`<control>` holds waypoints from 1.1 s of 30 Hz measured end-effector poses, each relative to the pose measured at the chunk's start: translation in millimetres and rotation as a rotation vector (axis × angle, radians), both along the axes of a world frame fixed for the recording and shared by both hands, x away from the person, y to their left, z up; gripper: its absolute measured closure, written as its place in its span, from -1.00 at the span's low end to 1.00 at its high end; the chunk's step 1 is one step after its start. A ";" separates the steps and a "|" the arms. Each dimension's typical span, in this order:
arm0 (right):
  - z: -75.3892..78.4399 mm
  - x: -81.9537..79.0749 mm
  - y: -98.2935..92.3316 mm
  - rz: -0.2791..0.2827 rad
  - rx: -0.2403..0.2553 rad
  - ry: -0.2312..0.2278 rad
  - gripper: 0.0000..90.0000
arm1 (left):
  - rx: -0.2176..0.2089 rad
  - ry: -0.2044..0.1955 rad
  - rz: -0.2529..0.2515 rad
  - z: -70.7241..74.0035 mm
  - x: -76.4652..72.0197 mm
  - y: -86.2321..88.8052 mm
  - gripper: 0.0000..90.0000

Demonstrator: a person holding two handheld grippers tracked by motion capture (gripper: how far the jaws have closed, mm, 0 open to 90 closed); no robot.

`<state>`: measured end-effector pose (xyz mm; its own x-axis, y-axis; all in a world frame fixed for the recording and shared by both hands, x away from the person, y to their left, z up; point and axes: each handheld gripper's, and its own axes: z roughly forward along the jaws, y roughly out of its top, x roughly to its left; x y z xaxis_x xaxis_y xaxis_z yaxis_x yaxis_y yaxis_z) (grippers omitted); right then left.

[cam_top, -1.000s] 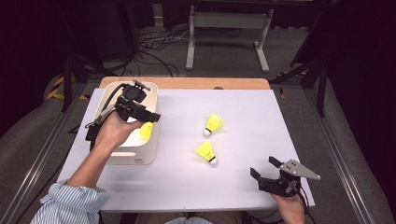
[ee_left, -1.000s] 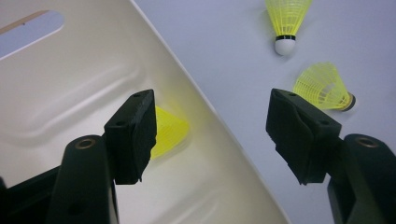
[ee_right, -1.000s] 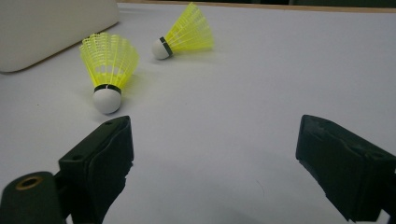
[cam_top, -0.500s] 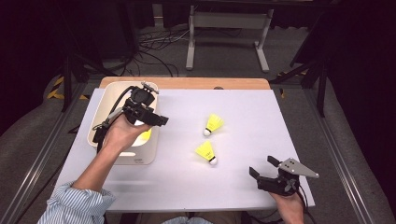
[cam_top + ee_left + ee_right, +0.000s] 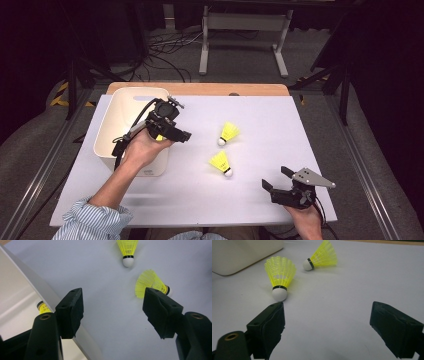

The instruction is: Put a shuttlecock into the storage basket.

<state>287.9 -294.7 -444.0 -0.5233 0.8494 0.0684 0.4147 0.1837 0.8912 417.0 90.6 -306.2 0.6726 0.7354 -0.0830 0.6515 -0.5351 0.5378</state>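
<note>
While both grippers' fingers stand apart and empty, two yellow shuttlecocks (image 5: 229, 134) (image 5: 220, 163) lie between left gripper (image 5: 176, 134) and right gripper (image 5: 276, 179), right of the white bin (image 5: 116, 117) on the counter (image 5: 280, 120).

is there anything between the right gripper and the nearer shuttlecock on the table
Nothing visible. The right gripper sits open near the table's front right, and only bare white tabletop lies between its jaws and the nearer shuttlecock. The second shuttlecock lies beyond it, and the white bin is off to the left.
</note>
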 end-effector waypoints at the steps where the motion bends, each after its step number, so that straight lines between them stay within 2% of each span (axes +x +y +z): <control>1: 0.0 0.0 0.0 0.000 0.000 0.000 -0.70 | 0.000 -0.002 -0.003 -0.3 -0.3 -1.1 -0.25; 12: 5.0 10.8 16.8 0.038 -0.026 0.049 -0.62 | -0.002 0.017 -0.026 -9.3 -6.1 -11.7 -0.26; 23: 8.9 27.2 40.9 0.081 -0.061 0.128 -0.49 | -0.011 0.038 -0.028 -16.9 -8.4 -16.0 -0.27; 33: 9.8 39.7 61.7 0.127 -0.094 0.203 -0.28 | 0.004 0.054 -0.046 -23.4 -10.5 -23.4 -0.28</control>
<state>327.5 -233.0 -434.2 -0.6100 0.7852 0.1065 0.5515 0.3242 0.7686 406.5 67.2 -329.6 0.6999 0.7045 -0.1175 0.6546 -0.5670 0.5000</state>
